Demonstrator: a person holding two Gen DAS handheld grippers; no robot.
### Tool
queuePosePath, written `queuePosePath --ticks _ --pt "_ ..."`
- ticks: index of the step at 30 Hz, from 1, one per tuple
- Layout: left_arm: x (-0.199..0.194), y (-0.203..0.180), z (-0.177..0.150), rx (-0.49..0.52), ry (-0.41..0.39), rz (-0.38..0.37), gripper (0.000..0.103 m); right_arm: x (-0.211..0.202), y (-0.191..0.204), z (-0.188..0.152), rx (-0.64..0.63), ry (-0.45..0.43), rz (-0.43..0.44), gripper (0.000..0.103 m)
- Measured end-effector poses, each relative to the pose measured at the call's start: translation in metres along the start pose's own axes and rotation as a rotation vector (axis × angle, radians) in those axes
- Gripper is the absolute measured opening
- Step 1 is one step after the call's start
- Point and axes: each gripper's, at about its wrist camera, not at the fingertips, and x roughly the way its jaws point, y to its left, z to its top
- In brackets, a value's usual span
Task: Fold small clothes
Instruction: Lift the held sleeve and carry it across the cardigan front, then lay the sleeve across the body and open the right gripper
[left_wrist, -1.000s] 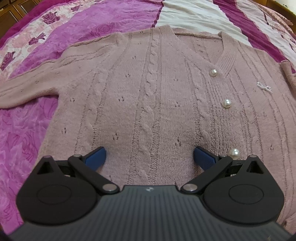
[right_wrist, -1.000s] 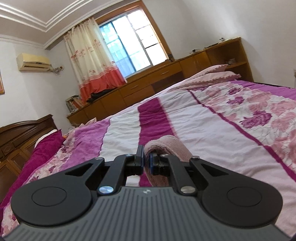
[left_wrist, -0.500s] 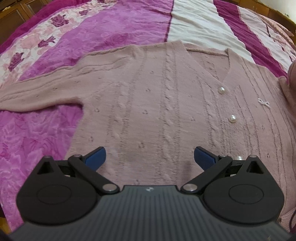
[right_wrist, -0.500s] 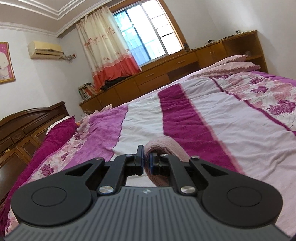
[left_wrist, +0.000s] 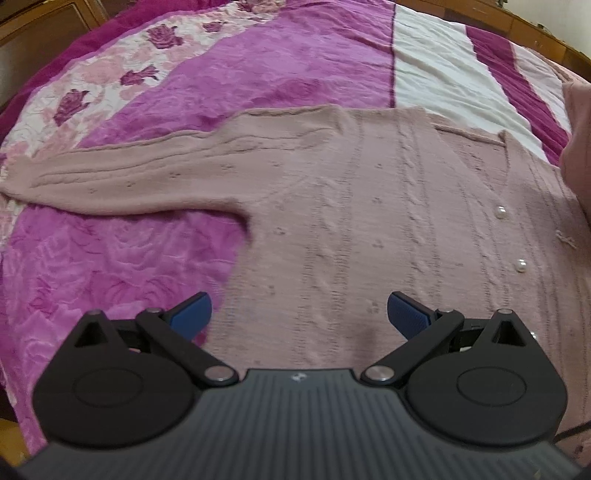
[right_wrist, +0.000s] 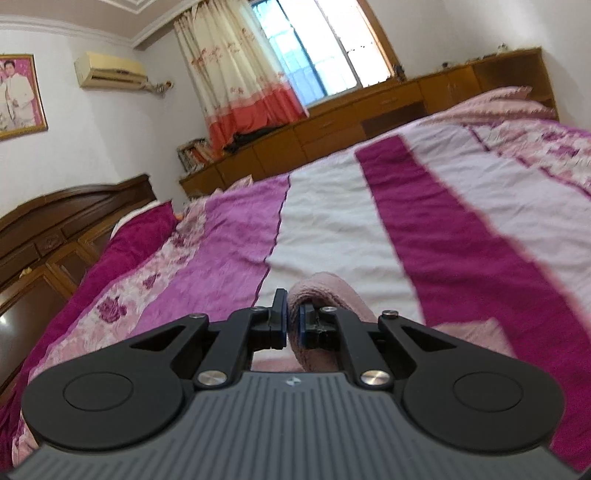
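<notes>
Bedroom: white walls, with a framed picture (right_wrist: 20, 96) at the far left of the right wrist view, then an air conditioner (right_wrist: 110, 70), a flowered curtain (right_wrist: 240, 70) with a red hem, and a window (right_wrist: 317, 51).
Bedspread (left_wrist: 295, 59): purple, white and magenta bands with rose print, covering the bed under the cardigan.
Headboard (right_wrist: 74, 206): dark carved wood, left of the bedspread in the right wrist view.
Cabinets (right_wrist: 369, 118): light wood, running under the window beyond the bed.
Cardigan (left_wrist: 351, 221): dusty pink cable knit, lying flat and face up on the bedspread.
Left-side sleeve (left_wrist: 110, 177): stretched out flat to the left of the cardigan body.
Pearl buttons (left_wrist: 501, 212): 2 clearly seen down the front band, right of the cardigan's middle.
Left gripper (left_wrist: 299, 314): jaws spread wide, nothing between them, hanging above the cardigan's lower body, blue pads (left_wrist: 192, 315) clear of the knit.
Right gripper (right_wrist: 291, 321): clenched on a fold of pink knit from the cardigan (right_wrist: 325, 295), which bulges up past the fingertips, above the bedspread.
Right edge, left wrist view: raised pink knit (left_wrist: 578, 140) stands beside the cardigan's neckline.
</notes>
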Motion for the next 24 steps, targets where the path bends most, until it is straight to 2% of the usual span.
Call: queuePosePath --ticks 12,19,21,23,24 --pt "0.011 0.025 -0.004 -0.045 0.019 0.026 0.103 0.068 0.032 -0.081 -0.058 0.19 0.03 0.006" --pt "0.016 0.025 -0.006 -0.047 0.034 0.024 0.103 0.091 0.042 -0.111 -0.077 0.335 0.074 0.008" --pt "0.016 0.025 -0.007 -0.048 0.036 0.024 0.103 0.092 0.046 -0.119 -0.097 0.351 0.074 0.018" --pt "0.016 0.026 -0.007 -0.048 0.036 0.024 0.103 0.092 0.047 -0.123 -0.106 0.356 0.063 0.04" --pt "0.016 0.025 -0.008 -0.048 0.037 0.024 0.103 0.091 0.047 -0.125 -0.107 0.358 0.062 0.045"
